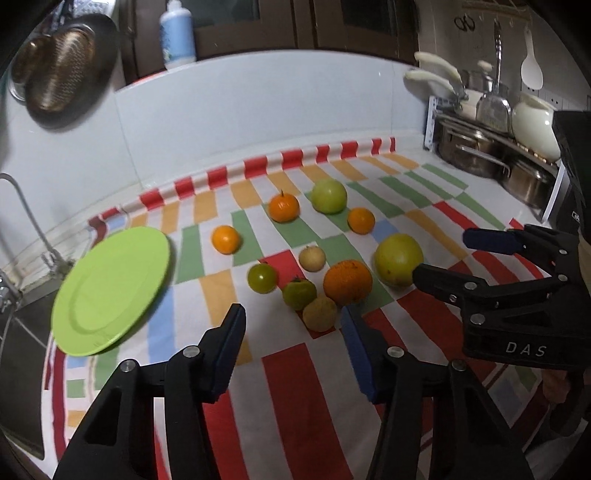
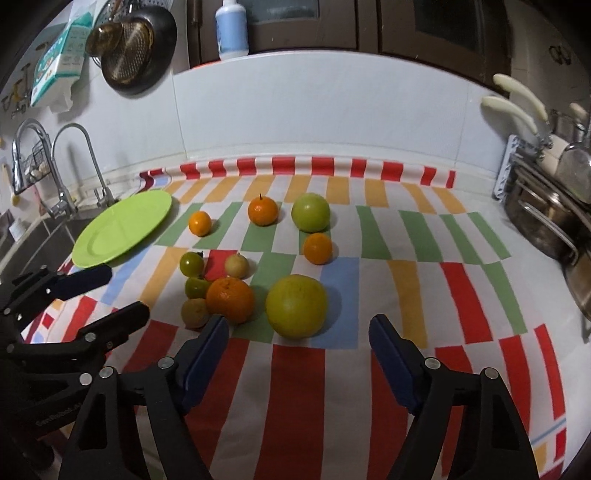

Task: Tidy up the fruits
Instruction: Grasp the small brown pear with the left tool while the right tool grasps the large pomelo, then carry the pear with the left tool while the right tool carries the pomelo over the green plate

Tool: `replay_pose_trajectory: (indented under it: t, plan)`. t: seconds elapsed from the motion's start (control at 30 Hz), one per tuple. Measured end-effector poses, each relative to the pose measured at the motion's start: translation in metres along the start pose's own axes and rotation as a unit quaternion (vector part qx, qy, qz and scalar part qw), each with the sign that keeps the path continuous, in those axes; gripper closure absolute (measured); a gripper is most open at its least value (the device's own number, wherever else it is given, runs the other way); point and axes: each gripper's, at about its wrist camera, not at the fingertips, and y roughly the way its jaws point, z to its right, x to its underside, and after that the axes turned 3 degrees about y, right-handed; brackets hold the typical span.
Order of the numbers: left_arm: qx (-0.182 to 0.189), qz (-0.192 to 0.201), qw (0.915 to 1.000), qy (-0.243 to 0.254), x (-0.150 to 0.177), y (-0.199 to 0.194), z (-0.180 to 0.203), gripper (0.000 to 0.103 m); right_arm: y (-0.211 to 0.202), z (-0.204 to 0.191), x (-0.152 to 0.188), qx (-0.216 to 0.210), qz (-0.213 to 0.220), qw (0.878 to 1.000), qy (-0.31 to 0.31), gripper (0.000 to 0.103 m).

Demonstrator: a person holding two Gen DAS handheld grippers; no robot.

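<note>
Several fruits lie on a striped cloth: a large orange, a big yellow-green fruit, a green apple, small oranges, small green fruits and tan ones. An empty green plate lies at the left. My left gripper is open, empty, just before the tan fruit. My right gripper is open, empty, just before the big yellow-green fruit.
A sink with taps is at the left beyond the plate. Steel pots on a rack stand at the right. A pan hangs on the tiled wall. A bottle stands on the ledge.
</note>
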Motion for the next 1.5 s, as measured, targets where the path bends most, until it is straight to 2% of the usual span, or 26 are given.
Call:
replay_pose_trajectory:
  t: [0.27, 0.4, 0.77, 0.93, 1.17, 1.5]
  plan:
    - [0.029, -0.038, 0.9988, 0.01, 0.0, 0.03, 0.008, 0.061, 0.032, 0.005, -0.001, -0.016, -0.035, 0.999, -0.005, 0.032]
    - [0.039, -0.045, 0.9982, 0.008, -0.001, 0.04, 0.009, 0.062, 0.041, 0.006, -0.001, -0.019, -0.043, 0.999, -0.005, 0.032]
    - [0.045, -0.057, 0.9973, 0.01, -0.004, 0.058, 0.012, 0.071, 0.061, 0.009, -0.003, -0.029, -0.064, 0.998, -0.003, 0.043]
    - [0.042, -0.053, 0.9977, 0.004, -0.006, 0.062, 0.01, 0.074, 0.067, 0.007, -0.003, -0.035, -0.069, 0.997, -0.006, 0.053]
    - [0.048, -0.033, 0.9983, 0.011, -0.013, 0.056, 0.016, 0.075, 0.061, 0.011, 0.001, -0.036, -0.058, 0.998, 0.003, 0.054]
    - [0.034, -0.002, 0.9991, -0.024, -0.013, 0.024, -0.001, 0.075, 0.029, 0.003, 0.001, -0.029, -0.026, 0.999, 0.012, 0.054]
